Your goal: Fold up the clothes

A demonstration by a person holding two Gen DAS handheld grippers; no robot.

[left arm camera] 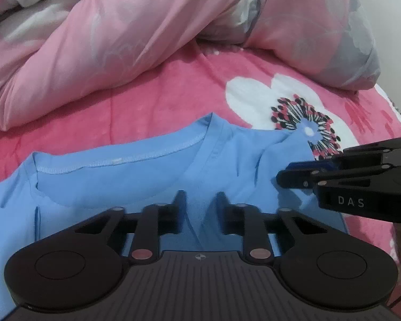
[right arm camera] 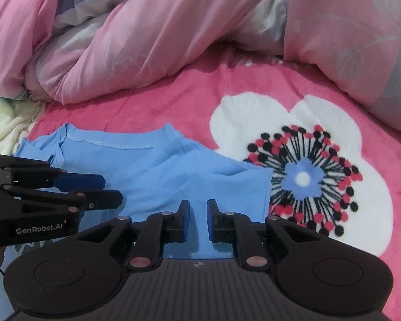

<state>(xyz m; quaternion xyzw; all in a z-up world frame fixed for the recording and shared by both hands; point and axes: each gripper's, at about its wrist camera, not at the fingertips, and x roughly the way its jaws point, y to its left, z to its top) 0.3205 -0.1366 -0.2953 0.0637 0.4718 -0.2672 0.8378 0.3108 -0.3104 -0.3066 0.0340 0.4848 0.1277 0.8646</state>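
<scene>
Pink flowered bed, blue T-shirt spread flat, both grippers poised over it.

Left gripper (left arm camera: 199, 200) and right gripper (right arm camera: 197, 208) hover with jaws spread, pinching nothing, above the near part of the T-shirt (left arm camera: 136, 176), whose collar lies far from them; a crumpled quilt (left arm camera: 120, 40) is beyond. Likely a fold is starting: each should next close on a cloth edge.
</scene>
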